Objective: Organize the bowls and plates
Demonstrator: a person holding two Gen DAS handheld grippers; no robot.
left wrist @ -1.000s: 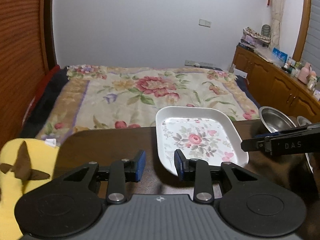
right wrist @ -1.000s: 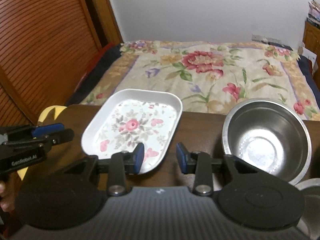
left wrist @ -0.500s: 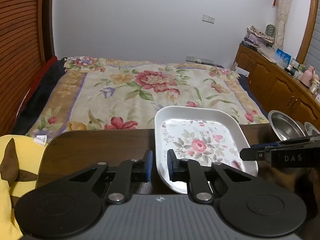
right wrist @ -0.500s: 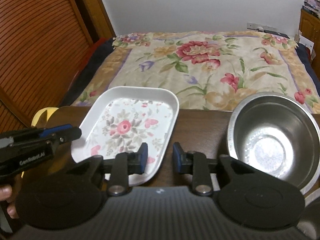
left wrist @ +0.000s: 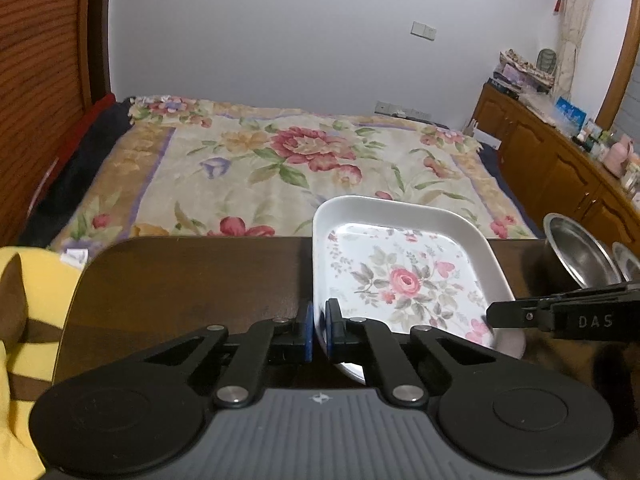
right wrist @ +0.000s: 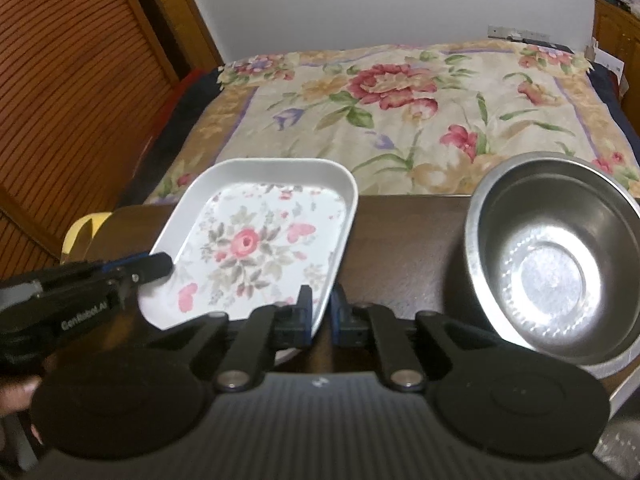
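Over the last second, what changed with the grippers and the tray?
Both grippers closed from wide open onto the tray rim: the left gripper on its near left edge, the right gripper on its near right edge. Each seems to pinch the rim. The tray appears to sit where it was on the table; the steel bowl stayed put.

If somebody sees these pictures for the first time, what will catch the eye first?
First the white floral tray on the dark table, with both grippers closed on its near rim: the left gripper at its left edge, the right gripper at its right edge. Next the shiny steel bowl to the tray's right, and the big flowered bedspread behind the table.
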